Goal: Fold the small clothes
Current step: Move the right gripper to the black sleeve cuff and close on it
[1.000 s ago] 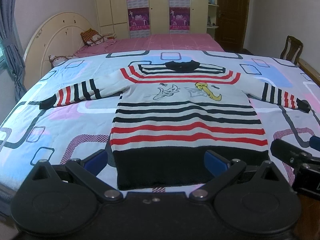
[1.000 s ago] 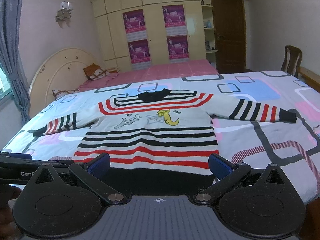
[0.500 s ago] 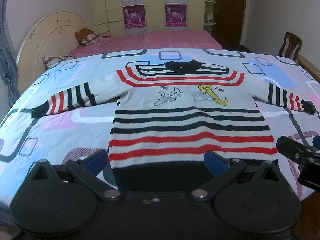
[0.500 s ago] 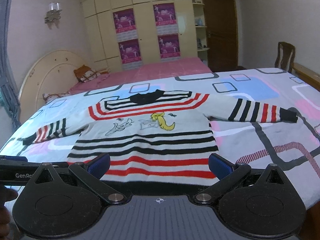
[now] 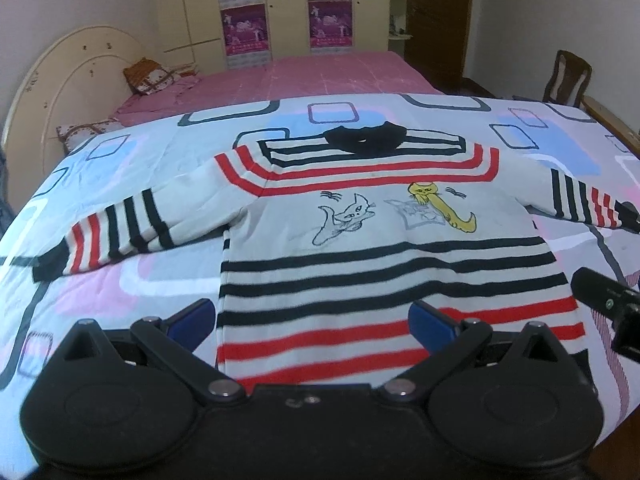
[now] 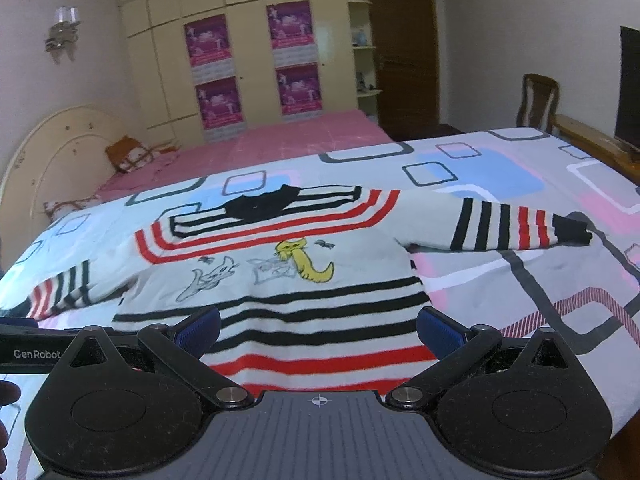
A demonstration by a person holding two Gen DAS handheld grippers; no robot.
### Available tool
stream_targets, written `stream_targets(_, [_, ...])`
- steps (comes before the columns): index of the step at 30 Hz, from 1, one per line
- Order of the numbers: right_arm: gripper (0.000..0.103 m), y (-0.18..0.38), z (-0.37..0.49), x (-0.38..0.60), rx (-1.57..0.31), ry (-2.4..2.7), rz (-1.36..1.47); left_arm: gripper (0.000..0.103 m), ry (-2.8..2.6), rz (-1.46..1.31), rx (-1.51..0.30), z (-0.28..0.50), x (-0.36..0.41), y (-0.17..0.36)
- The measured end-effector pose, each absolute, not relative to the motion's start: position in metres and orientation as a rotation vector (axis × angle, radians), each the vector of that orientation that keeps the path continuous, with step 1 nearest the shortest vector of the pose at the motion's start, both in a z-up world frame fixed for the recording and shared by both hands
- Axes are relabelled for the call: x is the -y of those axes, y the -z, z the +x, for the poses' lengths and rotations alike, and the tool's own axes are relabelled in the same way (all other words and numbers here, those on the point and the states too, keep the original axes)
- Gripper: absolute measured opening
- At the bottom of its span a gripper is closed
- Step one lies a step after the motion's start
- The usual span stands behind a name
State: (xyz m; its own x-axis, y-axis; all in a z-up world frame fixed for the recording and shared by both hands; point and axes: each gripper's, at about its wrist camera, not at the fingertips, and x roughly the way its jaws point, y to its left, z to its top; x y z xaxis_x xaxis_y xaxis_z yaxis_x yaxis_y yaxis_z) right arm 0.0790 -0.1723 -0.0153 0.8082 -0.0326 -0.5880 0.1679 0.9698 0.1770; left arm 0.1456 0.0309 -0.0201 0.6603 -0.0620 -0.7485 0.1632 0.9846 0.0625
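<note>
The left gripper (image 5: 312,320) is held low over the near edge of the bed, pointing forward across the sweater (image 5: 360,240). Its jaws are wide apart and hold nothing; the bottom part of the sweater shows in the gap between the two blue fingertips (image 5: 430,322). The right gripper (image 6: 318,328) is held the same way, low and pointing forward, with its jaws wide apart and nothing in them. Red and black stripes of the sweater (image 6: 280,280) fill the gap between its blue pads too. A black part of the right gripper pokes in just past the right jaw in the left view, and a black bar of the left gripper lies just beside the left jaw in the right view. There is one sweater. It lies flat and face up on the bed cover (image 5: 120,280), out ahead of both pairs of jaws, with the black collar at the far end and one sleeve stretched out to each side. Two cats are drawn on its chest, one white and one yellow (image 6: 304,260). Far beyond the jaws are four purple posters (image 6: 208,40) on the cupboard doors, one wooden chair (image 6: 536,98), and one pillow (image 5: 146,76) on a pink bed.
</note>
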Motion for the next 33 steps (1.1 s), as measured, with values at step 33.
stream_targets(33, [0.074, 0.089, 0.199, 0.425, -0.679, 0.330, 0.338, 0.098, 0.200, 0.060, -0.872, 0.287, 0.119, 0.084])
